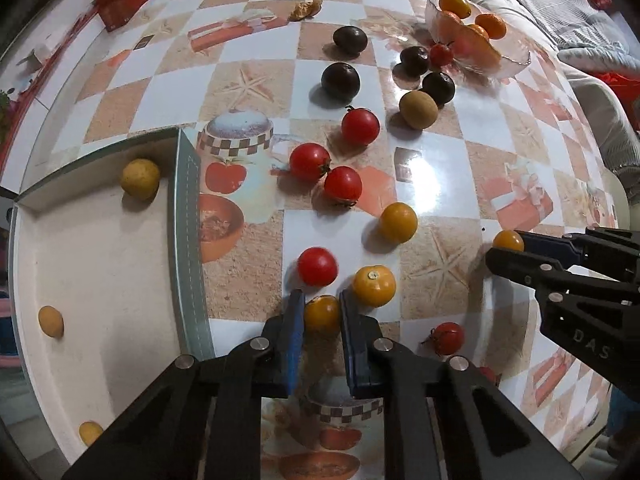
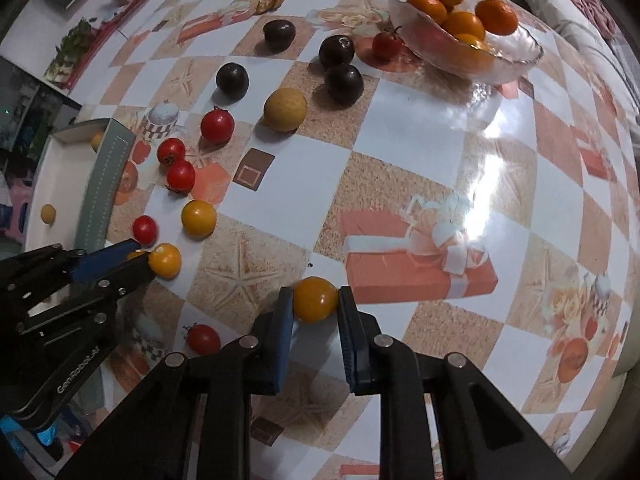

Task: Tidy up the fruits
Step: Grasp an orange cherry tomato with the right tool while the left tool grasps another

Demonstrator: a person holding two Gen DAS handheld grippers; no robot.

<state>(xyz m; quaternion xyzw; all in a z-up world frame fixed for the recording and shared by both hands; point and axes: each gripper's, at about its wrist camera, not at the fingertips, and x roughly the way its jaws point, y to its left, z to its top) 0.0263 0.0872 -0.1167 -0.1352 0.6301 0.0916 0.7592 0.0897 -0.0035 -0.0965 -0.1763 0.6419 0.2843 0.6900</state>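
While the left gripper (image 1: 322, 314) clamps 1 yellow tomato (image 1: 321, 313), the right gripper (image 2: 315, 300) clamps another (image 2: 315, 299). Both fruits rest on the checkered tablecloth (image 2: 400, 168), between the white tray (image 1: 100, 280) and the glass bowl (image 2: 516, 62).

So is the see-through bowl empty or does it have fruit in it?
It has fruit in it. The glass bowl holds several orange fruits, piled above its rim.

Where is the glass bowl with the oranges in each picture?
Left wrist view: the glass bowl sits at the top right, near the table's far edge.
Right wrist view: the glass bowl is also top right, larger and clearer.
Shared landmark: the small red tomato right beside the bowl's left side.
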